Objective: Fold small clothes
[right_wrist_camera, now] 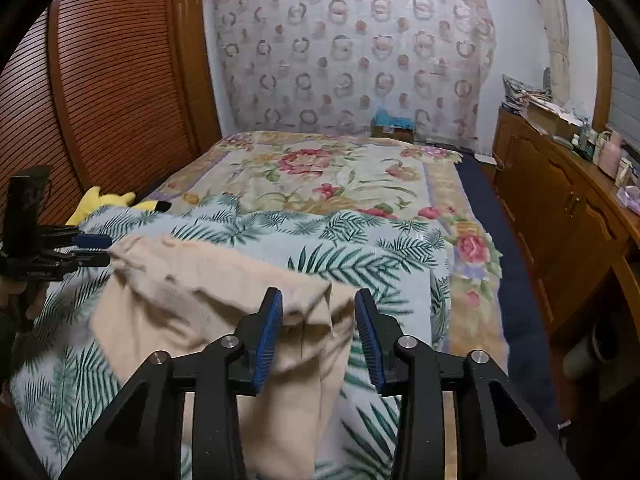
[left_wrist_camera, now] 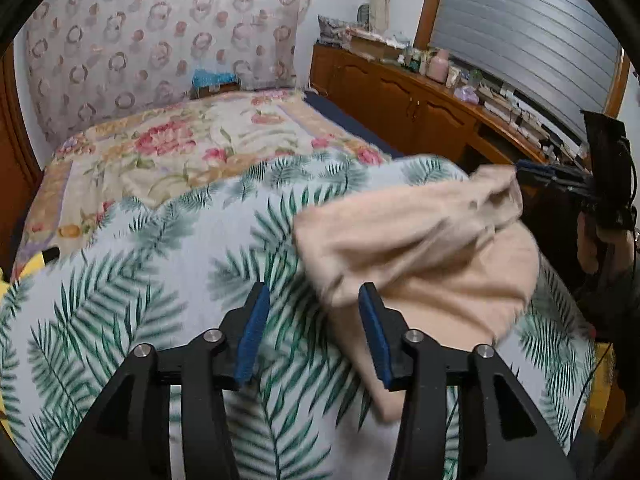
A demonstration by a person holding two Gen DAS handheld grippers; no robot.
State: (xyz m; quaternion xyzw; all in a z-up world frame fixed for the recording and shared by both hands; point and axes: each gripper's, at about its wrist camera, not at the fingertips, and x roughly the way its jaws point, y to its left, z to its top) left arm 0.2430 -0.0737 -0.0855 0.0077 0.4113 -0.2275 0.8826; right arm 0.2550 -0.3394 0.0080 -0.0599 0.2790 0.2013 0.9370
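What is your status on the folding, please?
Left gripper open, empty. Right gripper open around the beige garment. Nothing in the way.

I look for words and I find none that I can read; the small boxes and bottles on the wooden cabinet (left_wrist_camera: 420,92) are too tiny and blurry for me to make out any letters or numbers.

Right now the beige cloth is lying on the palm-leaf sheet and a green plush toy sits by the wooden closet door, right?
Almost. The plush toy is yellow, not green; the right wrist view shows it beside the wooden closet door. The rest holds: the beige cloth lies on the palm-leaf sheet.
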